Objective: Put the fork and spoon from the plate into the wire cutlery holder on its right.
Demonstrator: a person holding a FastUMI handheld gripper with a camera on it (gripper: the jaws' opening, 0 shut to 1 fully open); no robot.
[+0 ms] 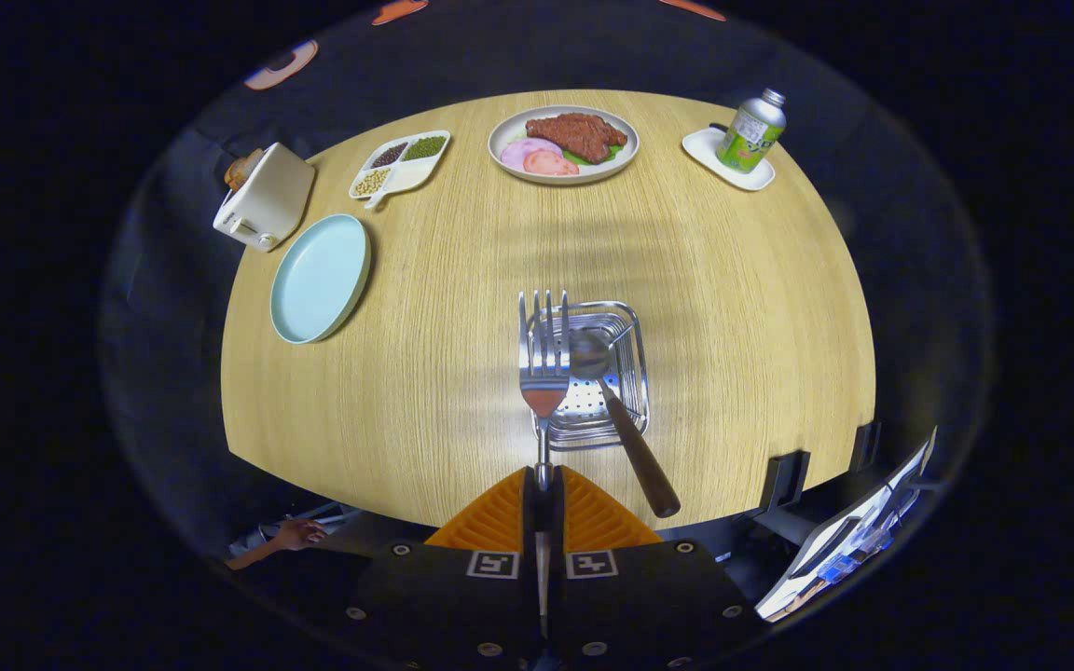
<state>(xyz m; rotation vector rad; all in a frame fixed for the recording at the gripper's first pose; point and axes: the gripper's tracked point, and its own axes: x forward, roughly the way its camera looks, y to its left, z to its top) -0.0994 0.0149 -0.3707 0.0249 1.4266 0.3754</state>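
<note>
My gripper is clamped on the fork, tines forward over the wire cutlery holder near the table's front edge. The spoon already leans inside. Next I need to tip the fork in and release.

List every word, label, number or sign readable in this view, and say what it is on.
None can be read.
Bottle on the white tray: printed label, too small and blurred.
Gripper, shut on the fork: two square coded markers, patterns not text.
Tilted screen past the table edge: blurred.
</note>
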